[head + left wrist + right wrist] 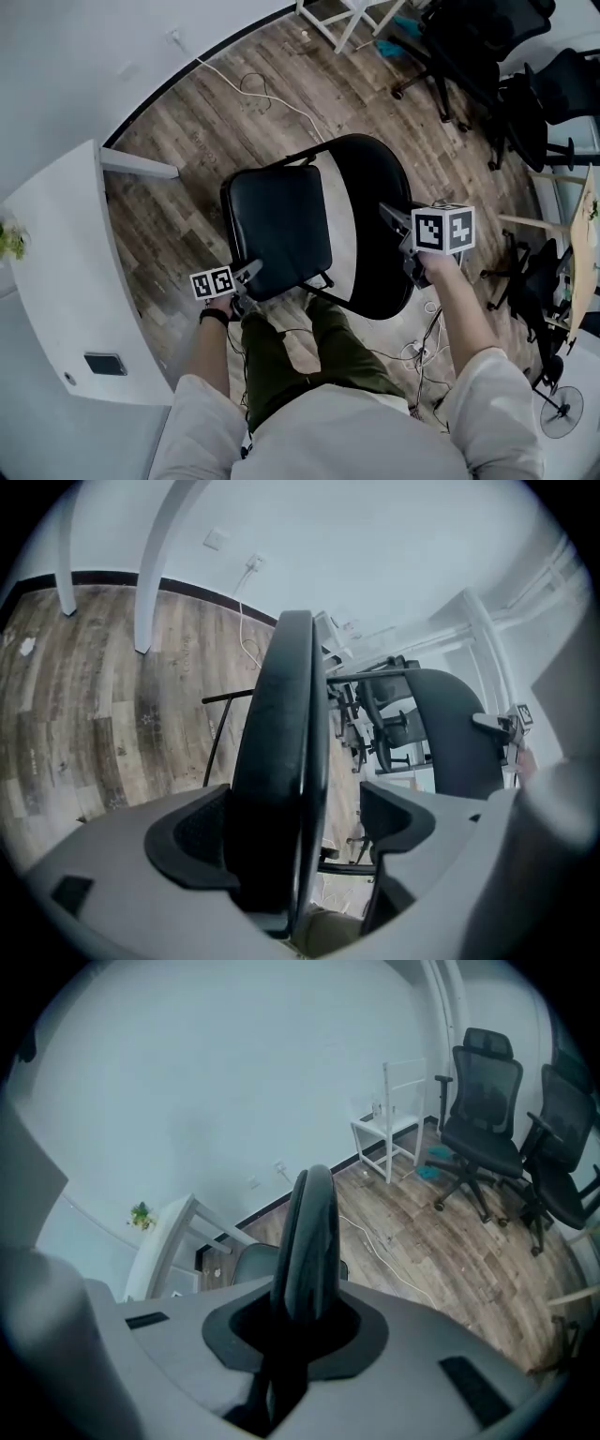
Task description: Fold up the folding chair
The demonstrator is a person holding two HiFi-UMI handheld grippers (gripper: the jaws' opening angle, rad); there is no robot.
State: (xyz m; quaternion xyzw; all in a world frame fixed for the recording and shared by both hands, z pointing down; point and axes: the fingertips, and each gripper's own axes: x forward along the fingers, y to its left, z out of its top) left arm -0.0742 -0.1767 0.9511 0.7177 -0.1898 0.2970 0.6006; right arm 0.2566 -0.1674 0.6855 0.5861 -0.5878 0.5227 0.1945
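Head view: the folding chair (323,281) stands on the wood floor (187,159) before the person. The left gripper (249,273) straddles the front edge of the seat (277,220), jaws spread (seat against one pad only). The right gripper (392,217) pinches the rim of the backrest (370,244).

– what stays out of sight in the head view?
– most of the folding chair's (309,216) legs, under its seat (274,234) and backrest (380,225). the right gripper's (392,217) jaw tips vanish behind the backrest's edge.
– and on the white desk (56,281)?
– a small dark flat thing (105,364), too small to name. the plant (9,242) is cut by the left edge.
– top right?
– the office chairs (469,47) run off the frame.
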